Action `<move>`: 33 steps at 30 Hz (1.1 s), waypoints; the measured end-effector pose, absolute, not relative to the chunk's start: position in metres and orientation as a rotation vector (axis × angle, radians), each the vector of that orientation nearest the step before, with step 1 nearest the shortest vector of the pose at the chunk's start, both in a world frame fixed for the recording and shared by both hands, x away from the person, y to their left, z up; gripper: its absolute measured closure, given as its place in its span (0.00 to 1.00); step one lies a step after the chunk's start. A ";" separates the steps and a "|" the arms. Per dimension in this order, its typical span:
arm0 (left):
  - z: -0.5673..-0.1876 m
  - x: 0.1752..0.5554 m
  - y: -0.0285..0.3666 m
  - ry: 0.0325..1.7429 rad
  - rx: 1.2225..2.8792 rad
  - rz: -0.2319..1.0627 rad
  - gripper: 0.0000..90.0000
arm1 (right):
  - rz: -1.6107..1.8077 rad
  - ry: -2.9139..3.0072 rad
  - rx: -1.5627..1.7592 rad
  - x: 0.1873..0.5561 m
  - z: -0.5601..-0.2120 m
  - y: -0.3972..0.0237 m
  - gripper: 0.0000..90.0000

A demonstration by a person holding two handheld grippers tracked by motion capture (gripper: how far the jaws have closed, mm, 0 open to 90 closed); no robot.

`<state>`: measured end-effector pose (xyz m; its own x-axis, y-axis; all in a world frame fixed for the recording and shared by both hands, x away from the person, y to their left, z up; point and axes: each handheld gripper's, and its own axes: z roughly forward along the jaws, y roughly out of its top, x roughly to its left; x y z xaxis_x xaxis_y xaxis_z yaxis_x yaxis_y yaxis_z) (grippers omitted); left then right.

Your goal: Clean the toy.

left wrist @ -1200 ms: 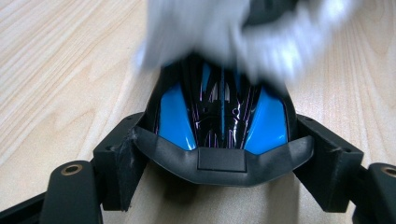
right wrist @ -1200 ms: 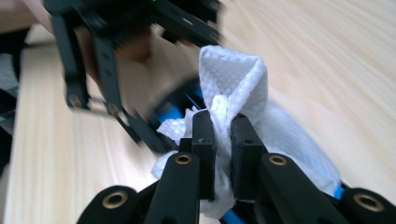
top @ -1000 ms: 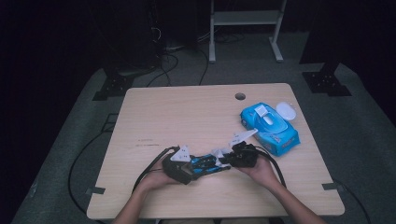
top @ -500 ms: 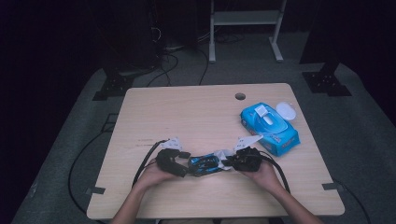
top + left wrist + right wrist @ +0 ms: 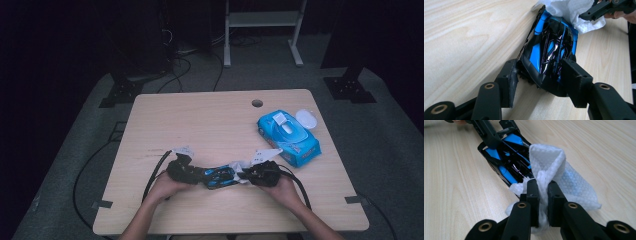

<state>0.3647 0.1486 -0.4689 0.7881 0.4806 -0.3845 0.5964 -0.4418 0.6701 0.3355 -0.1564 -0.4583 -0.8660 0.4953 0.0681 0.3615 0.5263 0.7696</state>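
The table [image 5: 200,120] bore, near its front edge, a blue-and-black toy car [image 5: 550,47]: judged light, rigid and glossy, hence slippery, best gripped across its flanks. The left gripper [image 5: 540,75], held low and level, had just been closing and clasped the car's end. The right gripper [image 5: 541,192], opposite, pinched a soft white wipe [image 5: 554,167] against the car.

Dim recording lab (stand bases [image 5: 120,92], floor cables [image 5: 187,67]) around one wooden table [image 5: 210,125]
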 end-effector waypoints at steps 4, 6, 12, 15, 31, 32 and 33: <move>-0.467 0.361 0.149 0.804 2.123 -0.133 0.57 | 1.273 2.573 0.738 0.332 -0.461 -0.157 0.91; -0.465 0.356 0.147 0.759 2.138 -0.060 0.57 | 1.278 2.569 0.735 0.331 -0.461 -0.158 0.91; -0.465 0.353 0.146 0.781 2.129 -0.041 0.58 | 1.291 2.560 0.729 0.328 -0.462 -0.159 0.91; -0.462 0.354 0.145 0.830 2.147 -0.067 0.51 | 1.278 2.558 0.723 0.328 -0.462 -0.158 0.91; -0.462 0.348 0.144 0.781 2.129 -0.044 0.63 | 1.320 2.571 0.745 0.328 -0.461 -0.163 0.91; -0.462 0.346 0.144 0.758 2.133 -0.018 0.63 | 1.319 2.568 0.751 0.328 -0.460 -0.166 0.91; -0.462 0.343 0.144 0.741 2.131 0.004 0.63 | 1.322 2.555 0.749 0.328 -0.458 -0.168 0.90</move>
<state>0.3435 0.1439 -0.4621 0.8236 0.5084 -0.2513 0.5053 -0.4567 0.7322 0.3279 -0.1682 -0.4580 -0.8597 0.5047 0.0781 0.3554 0.4815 0.8011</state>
